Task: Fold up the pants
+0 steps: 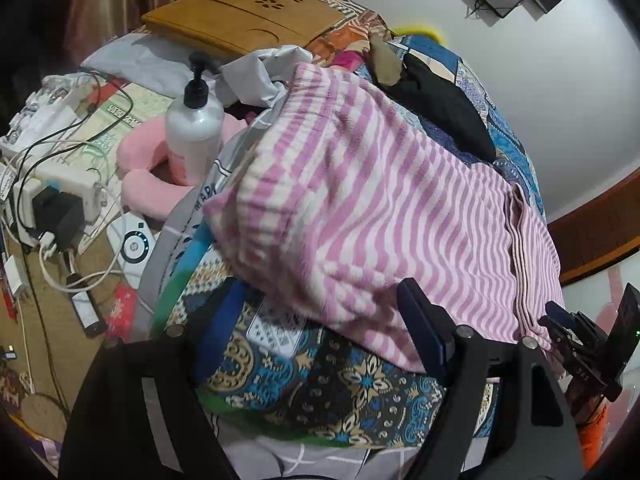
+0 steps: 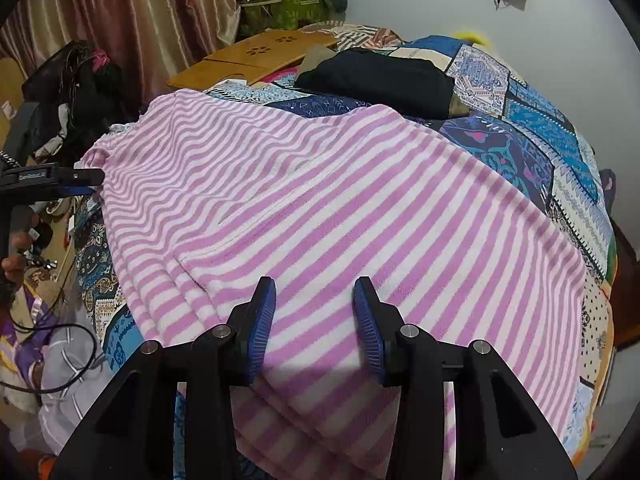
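Nearest in the right wrist view, the right tongs [image 2: 314,320] stand partly open with nothing between the blue pads [image 2: 262,320], poised just over the near end of the pink-and-white striped pants [image 2: 320,208]. The pants lie spread across the patchwork quilt [image 2: 560,148] of the bed, already doubled, with layered edges stacked at the near left side. In the left wrist view the left tongs [image 1: 320,320] are spread wide and hold nothing; they sit low over the quilt [image 1: 340,392] at the fuzzy near corner of the pants [image 1: 360,200], whose fabric is blurred there. At the far right of that view the right tongs [image 1: 580,340] appear beside the hem end. The step in hand looks like setting up the next fold: both tongs are placed at opposite ends of the garment but neither has gripped. The next move probably calls for closing each pair on all the stacked layers at its end, then carrying one end over the other without dragging the quilt. Farther off lie a dark folded garment [image 2: 380,76] on the quilt, a white pump bottle [image 1: 194,128] within a pink neck pillow [image 1: 140,160], and a wooden lap tray [image 1: 240,16].
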`<state>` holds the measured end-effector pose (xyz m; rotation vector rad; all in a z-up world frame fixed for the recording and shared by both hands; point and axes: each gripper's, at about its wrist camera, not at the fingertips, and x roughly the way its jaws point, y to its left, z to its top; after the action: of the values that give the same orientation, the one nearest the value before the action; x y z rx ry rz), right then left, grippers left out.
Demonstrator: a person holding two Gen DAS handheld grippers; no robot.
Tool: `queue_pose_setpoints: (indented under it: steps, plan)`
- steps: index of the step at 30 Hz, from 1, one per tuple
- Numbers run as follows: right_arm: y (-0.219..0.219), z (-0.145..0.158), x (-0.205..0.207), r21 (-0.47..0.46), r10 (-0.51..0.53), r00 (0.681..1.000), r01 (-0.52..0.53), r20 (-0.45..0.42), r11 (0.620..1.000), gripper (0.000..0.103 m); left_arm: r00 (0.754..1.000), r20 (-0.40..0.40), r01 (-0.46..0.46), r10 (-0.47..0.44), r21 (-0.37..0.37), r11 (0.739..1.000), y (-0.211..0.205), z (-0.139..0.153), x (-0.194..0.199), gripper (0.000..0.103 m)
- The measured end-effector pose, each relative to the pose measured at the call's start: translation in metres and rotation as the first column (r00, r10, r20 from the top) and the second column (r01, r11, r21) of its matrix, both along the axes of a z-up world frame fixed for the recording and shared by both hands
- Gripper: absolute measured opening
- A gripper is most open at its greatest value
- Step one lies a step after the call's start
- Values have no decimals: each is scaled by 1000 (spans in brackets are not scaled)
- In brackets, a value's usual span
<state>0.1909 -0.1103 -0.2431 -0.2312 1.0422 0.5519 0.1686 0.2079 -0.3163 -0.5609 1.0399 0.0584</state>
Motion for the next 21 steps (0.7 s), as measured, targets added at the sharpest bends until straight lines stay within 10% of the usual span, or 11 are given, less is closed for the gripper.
queue_pose_setpoints:
  steps: [10, 16, 21]
  plan:
    - [3, -2, 1, -6, 10, 1000, -10, 0, 1000, 39, 1000, -1, -29, 29, 40, 999, 3, -15, 31, 76]
    - [2, -2, -1, 2, 3, 1000, -3, 0, 1000, 39, 1000, -14, -13, 17, 244, 970, -16, -8, 51, 45]
    - [-3, 1, 1, 41, -36, 999, 37, -23, 998, 39, 998, 20, 51, -67, 448, 892, -50, 16, 51, 31]
